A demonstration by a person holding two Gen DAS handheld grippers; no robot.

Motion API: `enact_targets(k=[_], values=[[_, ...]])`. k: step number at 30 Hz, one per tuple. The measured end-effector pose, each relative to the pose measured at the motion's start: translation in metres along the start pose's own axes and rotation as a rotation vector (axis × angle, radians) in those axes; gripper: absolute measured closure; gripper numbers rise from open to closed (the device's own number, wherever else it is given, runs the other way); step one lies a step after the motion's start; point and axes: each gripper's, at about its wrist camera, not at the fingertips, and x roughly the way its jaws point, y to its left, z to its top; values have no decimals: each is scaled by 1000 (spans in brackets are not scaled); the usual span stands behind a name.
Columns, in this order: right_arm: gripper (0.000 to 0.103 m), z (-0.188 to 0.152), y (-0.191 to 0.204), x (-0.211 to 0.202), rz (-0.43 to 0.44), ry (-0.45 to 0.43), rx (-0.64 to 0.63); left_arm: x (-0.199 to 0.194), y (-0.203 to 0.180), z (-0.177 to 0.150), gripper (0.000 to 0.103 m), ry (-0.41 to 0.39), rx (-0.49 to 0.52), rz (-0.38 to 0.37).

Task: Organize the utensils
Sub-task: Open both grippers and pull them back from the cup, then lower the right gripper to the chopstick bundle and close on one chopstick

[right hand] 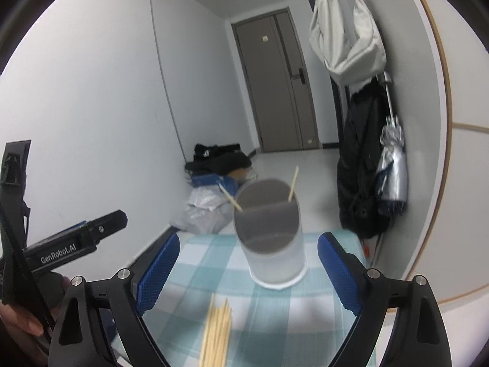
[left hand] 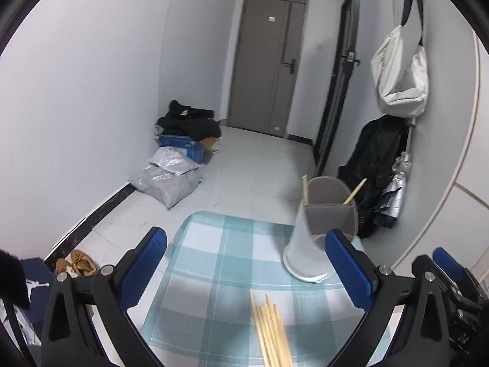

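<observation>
A bundle of wooden chopsticks (left hand: 270,330) lies on the checked teal tablecloth (left hand: 214,260), just ahead of and between my left gripper's (left hand: 253,272) open blue pads. A white holder with a grey divided inside (left hand: 324,223) stands at the table's far right with two chopsticks (left hand: 304,189) in it. In the right wrist view the holder (right hand: 272,238) stands straight ahead and the chopstick bundle (right hand: 217,333) lies near, between my right gripper's (right hand: 250,272) open, empty pads. The left gripper's body (right hand: 67,247) shows at the left.
The small table's far edge (left hand: 238,214) drops to a tiled floor. Bags and clothes (left hand: 180,159) lie by the left wall. A black coat and umbrella (left hand: 379,165) hang close behind the holder. A white bag (left hand: 400,73) hangs above. Slippers (left hand: 76,264) lie at lower left.
</observation>
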Motion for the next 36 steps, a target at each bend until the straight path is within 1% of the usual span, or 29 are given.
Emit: enact_targets(k=[2,5,9,11,12,14,16,18,19,21,23,25,26,30,32,33,35,36], values=[[11,-7,0,5,-17,28,-11,6,3,-7,1,21,-10,15],[11,-18,-3,15,-33,73,-19,16,5,-17,1,34,31,51],[11,-33,-3,32,-51,159,-35,23,13,-19,1,72,9,45],[12,-40,-3,42,-63,215,-45,26,16,-18,1,86,7,42],[12,-44,-3,50,-54,256,-50,27,19,-17,1,91,1,45],[12,-49,-2,59,-37,305,-53,29,26,-16,1,106,-17,49],[12,-56,3,73,-43,365,-82,33,32,-15,1,121,-40,50],[12,-61,5,83,-43,406,-102,38,39,-13,1,145,-62,67],[13,-66,8,93,-34,444,-112,42,42,-13,1,160,-68,81],[19,-73,13,105,-27,502,-128,46,53,-12,1,187,-117,67],[27,-82,19,122,-15,566,-154,47,61,-11,1,202,-156,57],[33,-89,23,136,-26,611,-173,47,65,-10,1,208,-162,47],[37,-91,22,143,-25,632,-173,45,66,-10,1,201,-160,54],[45,-99,23,165,-18,697,-163,43,67,-9,1,189,-156,60],[55,-104,24,173,-31,723,-170,45,67,-9,1,197,-163,56],[57,-106,24,175,-33,733,-173,46,69,-9,1,206,-169,50],[65,-110,26,177,-25,755,-177,48,70,-8,1,223,-180,33],[66,-112,27,178,-22,763,-180,49,70,-8,1,226,-183,31]])
